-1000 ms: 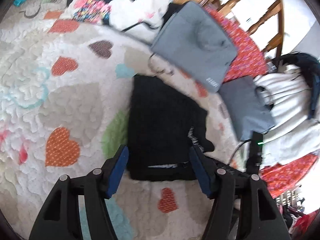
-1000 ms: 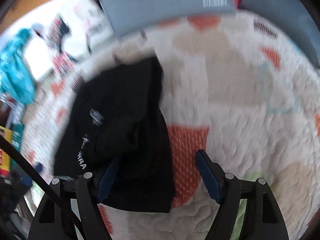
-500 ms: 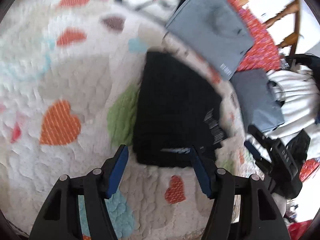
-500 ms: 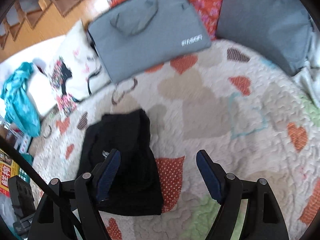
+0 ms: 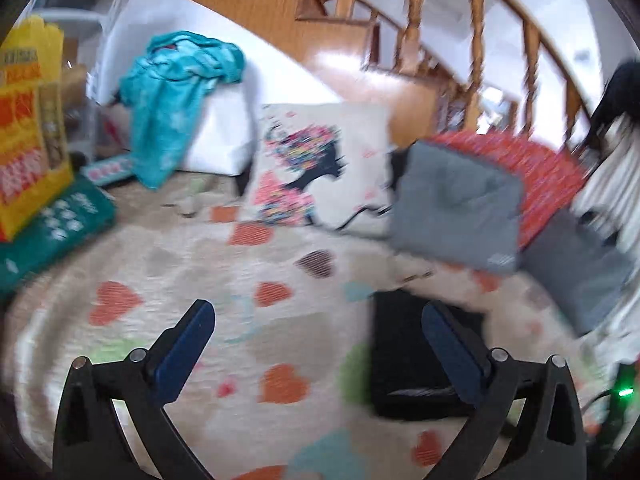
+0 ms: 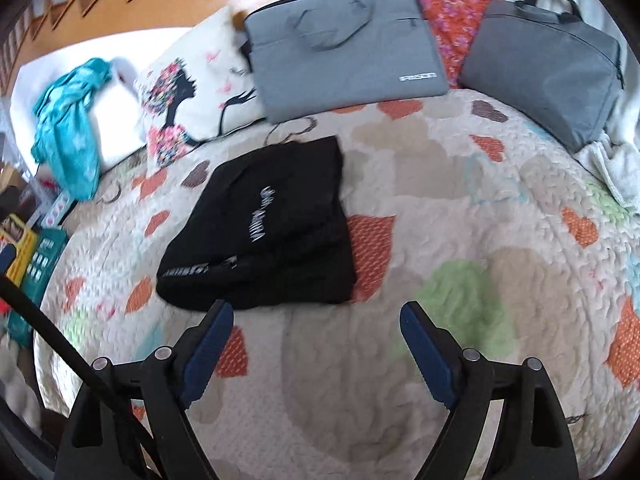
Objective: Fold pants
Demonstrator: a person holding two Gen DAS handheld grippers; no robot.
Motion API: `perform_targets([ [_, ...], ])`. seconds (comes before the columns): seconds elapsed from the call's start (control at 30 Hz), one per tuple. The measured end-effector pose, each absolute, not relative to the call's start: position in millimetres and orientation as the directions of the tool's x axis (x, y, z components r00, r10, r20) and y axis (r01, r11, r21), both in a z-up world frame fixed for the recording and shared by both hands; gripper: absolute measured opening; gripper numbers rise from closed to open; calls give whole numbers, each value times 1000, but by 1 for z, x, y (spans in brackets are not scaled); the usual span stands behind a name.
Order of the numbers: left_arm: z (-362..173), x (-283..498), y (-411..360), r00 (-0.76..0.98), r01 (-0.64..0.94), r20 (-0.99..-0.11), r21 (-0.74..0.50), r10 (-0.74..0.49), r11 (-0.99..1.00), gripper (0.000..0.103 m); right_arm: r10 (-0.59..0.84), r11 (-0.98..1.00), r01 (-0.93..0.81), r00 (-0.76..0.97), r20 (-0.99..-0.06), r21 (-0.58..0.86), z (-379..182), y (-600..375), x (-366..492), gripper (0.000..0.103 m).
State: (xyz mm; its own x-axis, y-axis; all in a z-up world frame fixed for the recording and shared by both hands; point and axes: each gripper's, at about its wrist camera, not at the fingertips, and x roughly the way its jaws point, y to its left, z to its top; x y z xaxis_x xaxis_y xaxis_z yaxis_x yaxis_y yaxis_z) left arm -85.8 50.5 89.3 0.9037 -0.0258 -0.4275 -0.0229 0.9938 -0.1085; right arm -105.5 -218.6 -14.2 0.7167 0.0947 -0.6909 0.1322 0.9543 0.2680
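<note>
The black pants (image 6: 276, 224) lie folded in a compact rectangle with white lettering on top, on the heart-patterned quilt (image 6: 460, 240). My right gripper (image 6: 316, 316) is open and empty, raised above the quilt just in front of the pants. In the left wrist view the pants (image 5: 404, 352) sit low right, partly behind my right-hand finger (image 5: 448, 352). My left gripper (image 5: 316, 316) is open and empty, lifted and tilted up toward the room.
Two grey laptop bags (image 6: 344, 44) (image 6: 544, 64) and a printed pillow (image 6: 188, 92) lie at the far edge of the quilt. A teal cloth (image 6: 68, 124) drapes a white box. Boxes (image 5: 28, 128) stand at left. A wooden stair railing (image 5: 472, 36) rises behind.
Both grippers have pulled up and back from the pants. The left view has swung up from the quilt toward the stairs. The pants stay folded on the quilt.
</note>
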Motion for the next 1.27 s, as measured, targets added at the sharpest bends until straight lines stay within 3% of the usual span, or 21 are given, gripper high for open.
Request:
perform_targets([
  [0.13,83,-79,40,891,-22,-453,-1,20,1000,103,110,966,90,706,-699,243,-21,-203,-103,89],
  [0.33,51,-57,34,734,121,-649,-164,-199,979,103,111,964,106,679,-726,246,-30,-205,-99,89],
  [0.47,28,-51,26,644,129,-724,-213,-245,968,103,74,958,161,659,-748,237,-35,-219,-96,89],
  [0.87,-5,-57,-11,574,206,-785,-137,-233,969,103,60,959,181,620,-782,217,-44,-227,-90,89],
  [1.27,-17,-53,-10,522,191,-812,-188,-262,963,103,44,965,181,602,-797,190,-50,-224,-87,89],
])
